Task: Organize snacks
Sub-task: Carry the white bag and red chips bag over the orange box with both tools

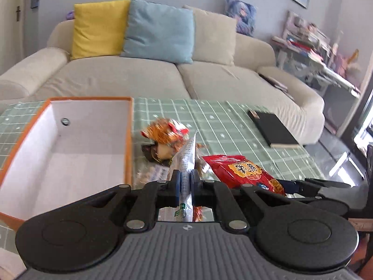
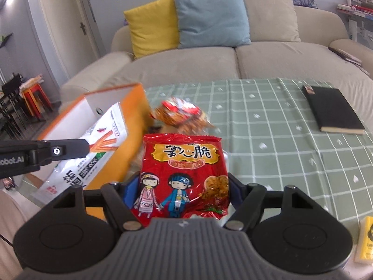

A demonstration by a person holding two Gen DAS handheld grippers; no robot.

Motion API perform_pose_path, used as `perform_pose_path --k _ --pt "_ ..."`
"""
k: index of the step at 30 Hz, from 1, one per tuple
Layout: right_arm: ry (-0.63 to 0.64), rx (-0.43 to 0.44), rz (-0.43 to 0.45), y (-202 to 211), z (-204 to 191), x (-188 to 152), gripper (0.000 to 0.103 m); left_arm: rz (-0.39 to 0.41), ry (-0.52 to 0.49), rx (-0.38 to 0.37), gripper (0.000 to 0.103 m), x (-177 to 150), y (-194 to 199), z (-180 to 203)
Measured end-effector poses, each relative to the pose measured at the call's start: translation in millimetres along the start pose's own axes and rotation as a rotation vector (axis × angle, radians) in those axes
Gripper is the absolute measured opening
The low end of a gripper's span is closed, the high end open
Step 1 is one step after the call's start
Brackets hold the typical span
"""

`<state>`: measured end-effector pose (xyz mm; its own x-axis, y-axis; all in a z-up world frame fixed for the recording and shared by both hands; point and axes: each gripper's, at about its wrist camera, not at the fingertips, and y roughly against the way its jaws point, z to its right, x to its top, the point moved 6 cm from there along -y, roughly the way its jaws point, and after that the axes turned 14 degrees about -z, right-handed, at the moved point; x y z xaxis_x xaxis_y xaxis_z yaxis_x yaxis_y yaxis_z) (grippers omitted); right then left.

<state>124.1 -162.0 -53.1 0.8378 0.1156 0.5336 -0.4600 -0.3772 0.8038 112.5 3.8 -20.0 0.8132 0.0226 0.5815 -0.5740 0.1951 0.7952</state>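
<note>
My left fingers (image 1: 185,179) pinch a white snack packet (image 1: 185,157) edge-on, its long axis pointing ahead; the orange box (image 1: 127,140) lies left of frame (nearer this hand). My right fingers (image 2: 184,187) clamp the red snack bag (image 2: 183,175).

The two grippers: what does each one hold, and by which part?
The left gripper pinches the white snack packet edge-on near its middle. The right gripper clamps the red snack bag by its lower sides.
</note>
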Motion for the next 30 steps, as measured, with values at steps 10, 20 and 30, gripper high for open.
perform_pose_path --k 10,20,30 --pt "0.113 0.111 -0.041 3 -70 46 0.071 0.022 0.075 0.062 0.008 24 25 -49" --pt "0.326 0.118 -0.144 -44 -157 70 0.071 -0.053 0.135 0.147 0.008 40 21 -116" --pt "0.548 0.064 -0.304 -113 -204 76 0.071 -0.219 0.143 0.22 0.008 38 -18 -162"
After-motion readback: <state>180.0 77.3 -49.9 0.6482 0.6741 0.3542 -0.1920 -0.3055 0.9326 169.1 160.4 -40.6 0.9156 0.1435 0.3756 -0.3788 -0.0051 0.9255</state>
